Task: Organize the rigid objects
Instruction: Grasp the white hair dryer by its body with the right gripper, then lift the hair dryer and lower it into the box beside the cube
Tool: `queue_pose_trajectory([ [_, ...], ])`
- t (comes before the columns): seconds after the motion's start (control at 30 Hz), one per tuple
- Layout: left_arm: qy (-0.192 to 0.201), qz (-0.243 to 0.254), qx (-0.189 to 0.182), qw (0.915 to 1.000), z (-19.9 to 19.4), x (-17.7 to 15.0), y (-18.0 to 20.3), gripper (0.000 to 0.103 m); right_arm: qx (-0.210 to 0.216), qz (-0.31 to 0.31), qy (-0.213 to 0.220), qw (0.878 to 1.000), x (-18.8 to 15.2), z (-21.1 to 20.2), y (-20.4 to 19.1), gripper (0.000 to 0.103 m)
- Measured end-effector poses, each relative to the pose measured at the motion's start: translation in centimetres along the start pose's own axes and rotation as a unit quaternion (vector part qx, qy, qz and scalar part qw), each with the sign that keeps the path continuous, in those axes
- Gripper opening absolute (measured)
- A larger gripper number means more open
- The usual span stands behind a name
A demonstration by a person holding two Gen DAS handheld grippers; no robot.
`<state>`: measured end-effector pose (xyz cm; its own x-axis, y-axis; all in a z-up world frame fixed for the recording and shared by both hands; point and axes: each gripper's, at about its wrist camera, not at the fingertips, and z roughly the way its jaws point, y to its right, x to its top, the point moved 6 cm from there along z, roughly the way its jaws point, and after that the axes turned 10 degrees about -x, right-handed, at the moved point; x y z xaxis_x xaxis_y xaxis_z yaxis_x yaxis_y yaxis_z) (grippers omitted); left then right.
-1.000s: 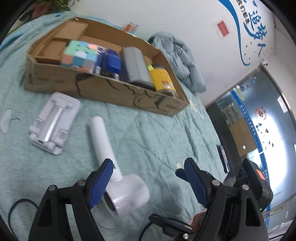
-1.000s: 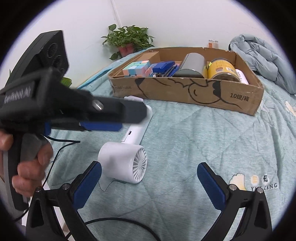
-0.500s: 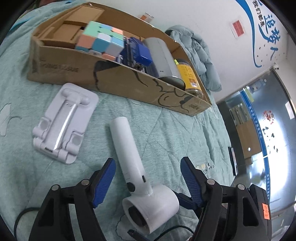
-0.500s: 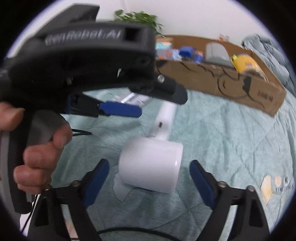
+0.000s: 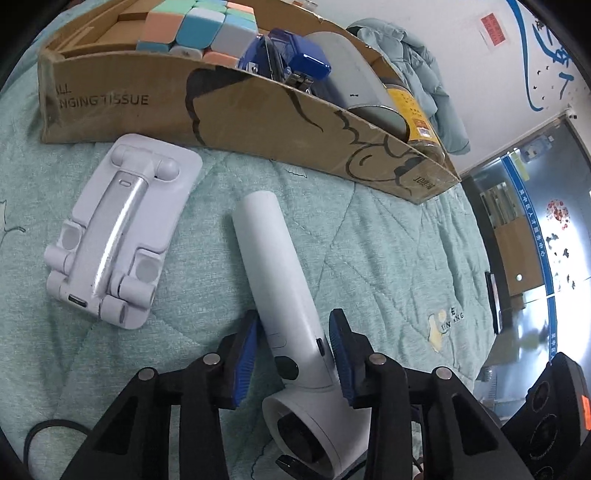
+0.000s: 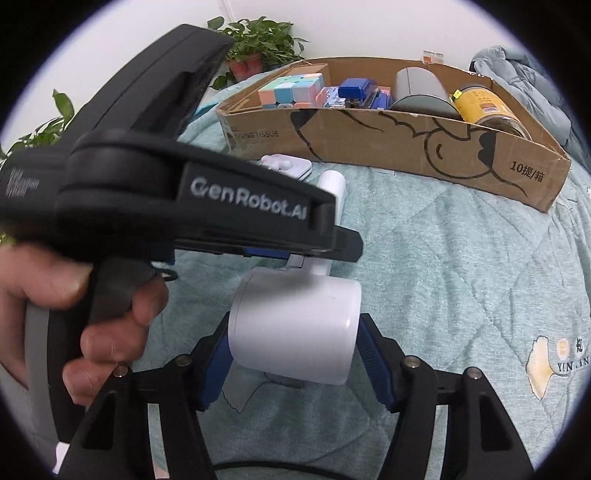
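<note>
A white handheld fan [image 5: 280, 306] lies on the green quilt, handle pointing toward the cardboard box [image 5: 258, 107]. My left gripper [image 5: 293, 356] is closed on the fan's handle just above the head. My right gripper [image 6: 295, 365] is closed on the fan's round head [image 6: 295, 328]. The left gripper's black body [image 6: 166, 206] fills the left of the right wrist view and hides part of the handle. A white folding phone stand [image 5: 118, 229] lies flat to the left of the fan.
The box [image 6: 406, 147] holds a pastel cube [image 5: 199, 29], a blue stapler [image 5: 291, 62], a grey cylinder [image 5: 354, 85] and a yellow jar [image 6: 487, 110]. A crumpled jacket [image 5: 421, 74] lies behind it. Potted plants [image 6: 258, 44] stand at the back left. A black cable [image 5: 48, 439] runs near my left gripper.
Both grippers moved in and closed on the fan: the left on its handle, the right on its head. The left gripper moved closer to the box.
</note>
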<state>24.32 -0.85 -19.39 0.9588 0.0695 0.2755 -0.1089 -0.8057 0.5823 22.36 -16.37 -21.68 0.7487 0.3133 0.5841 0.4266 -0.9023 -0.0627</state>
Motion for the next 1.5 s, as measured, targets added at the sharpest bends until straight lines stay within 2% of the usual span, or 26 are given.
queue_pose_trajectory([
  [0.3, 0.002, 0.004, 0.002, 1.0000, -0.6, 0.5, 0.4, 0.034, -0.007, -0.003, 0.008, 1.000, 0.8, 0.0, -0.4, 0.063],
  [0.63, 0.062, 0.064, 0.005, 0.9960, -5.9, 4.5, 5.0, 0.034, -0.021, -0.016, 0.092, 0.995, 4.9, -3.9, -1.4, 0.063],
  [0.83, 0.098, 0.122, 0.020, 0.9875, -9.8, 8.8, 9.0, 0.034, -0.029, -0.021, 0.149, 0.988, 9.3, -6.4, -1.1, 0.063],
  [1.03, 0.114, 0.168, 0.019, 0.9789, -12.8, 14.3, 12.3, 0.033, -0.034, -0.014, 0.178, 0.983, 14.3, -7.1, 0.4, 0.063],
  [1.27, 0.100, 0.171, 0.006, 0.9802, -13.2, 21.2, 12.9, 0.032, -0.019, 0.006, 0.165, 0.986, 18.9, -5.7, 1.7, 0.063],
  [1.5, 0.074, 0.141, -0.008, 0.9872, -11.7, 26.3, 9.7, 0.033, -0.016, 0.005, 0.133, 0.991, 22.1, -3.2, 1.9, 0.063],
])
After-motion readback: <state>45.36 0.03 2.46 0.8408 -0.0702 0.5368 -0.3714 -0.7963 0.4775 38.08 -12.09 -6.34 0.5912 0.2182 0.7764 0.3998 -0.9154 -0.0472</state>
